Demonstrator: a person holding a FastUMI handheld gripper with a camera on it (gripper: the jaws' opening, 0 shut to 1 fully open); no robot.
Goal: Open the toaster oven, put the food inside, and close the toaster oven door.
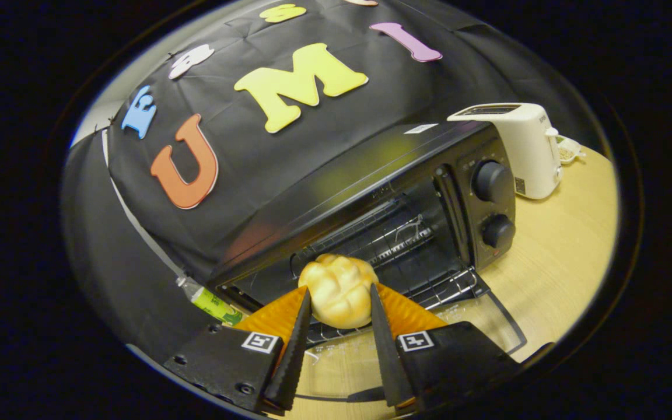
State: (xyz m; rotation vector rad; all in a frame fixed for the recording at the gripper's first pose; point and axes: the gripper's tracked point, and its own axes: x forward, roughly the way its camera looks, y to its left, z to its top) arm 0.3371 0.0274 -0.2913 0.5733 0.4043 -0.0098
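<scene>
A pale yellow bread roll [339,290] sits between my two fingers, and my gripper [339,303] is shut on it. Just beyond the roll stands the black toaster oven [371,192] with its door [487,318] folded down flat toward me. The wire rack [423,289] shows inside the oven's mouth and reaches out over the lowered door. The roll hangs just in front of the opening, over the rack's near edge. Two round knobs [493,182] sit on the oven's right panel.
A white pop-up toaster [522,146] stands right of the oven on the wooden table [557,256], with a small cup [569,150] behind it. A green-labelled bottle [210,302] lies left of the oven against the black cloth wall.
</scene>
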